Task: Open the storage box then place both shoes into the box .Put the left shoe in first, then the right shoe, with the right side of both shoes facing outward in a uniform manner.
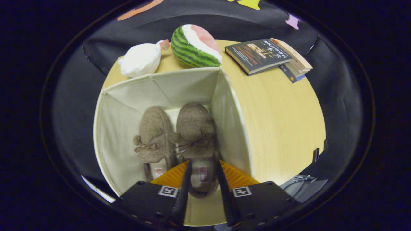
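An open cream fabric storage box (231,128) stands on the round wooden table (282,122). Two brown fuzzy shoes with bow laces lie side by side inside it, toes pointing away from me. The left-hand shoe (154,136) rests on the box floor, beside my left finger. The right-hand shoe (196,128) lies close to the box's right wall. My gripper (204,164) reaches into the box from above, and its two fingers press on either side of this shoe's heel.
Beyond the box sit a watermelon-slice plush (196,46) and a white plush (141,59), close to its far wall. A stack of books (266,56) lies at the table's far right. Bare tabletop stretches to the right of the box.
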A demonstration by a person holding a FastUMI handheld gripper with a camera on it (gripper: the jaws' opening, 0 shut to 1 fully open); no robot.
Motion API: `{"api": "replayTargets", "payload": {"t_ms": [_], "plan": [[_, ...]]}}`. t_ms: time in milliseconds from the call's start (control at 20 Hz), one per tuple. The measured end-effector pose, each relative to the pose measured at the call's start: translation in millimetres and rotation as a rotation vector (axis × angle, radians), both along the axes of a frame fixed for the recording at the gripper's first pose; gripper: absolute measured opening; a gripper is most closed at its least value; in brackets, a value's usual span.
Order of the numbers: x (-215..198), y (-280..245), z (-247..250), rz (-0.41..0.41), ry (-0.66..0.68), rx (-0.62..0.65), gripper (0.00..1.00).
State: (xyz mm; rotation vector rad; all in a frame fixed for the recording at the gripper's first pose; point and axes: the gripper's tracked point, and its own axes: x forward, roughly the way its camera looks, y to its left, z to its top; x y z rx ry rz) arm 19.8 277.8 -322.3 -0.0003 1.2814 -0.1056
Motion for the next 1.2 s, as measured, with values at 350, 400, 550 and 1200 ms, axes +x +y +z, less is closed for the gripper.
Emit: {"api": "replayTargets", "payload": {"t_ms": [350, 400, 550, 1200], "plan": [[-28.0, -15.8, 90.6, 0.032, -0.176, 0.154, 0.88], [-32.4, -26.5, 104.8, 0.022, -0.211, 0.167, 0.91], [-41.4, -68.5, 152.7, 0.003, -0.340, 0.190, 0.97], [-87.3, -301.7, 376.3, -0.004, -1.090, 0.056, 0.96]]}}
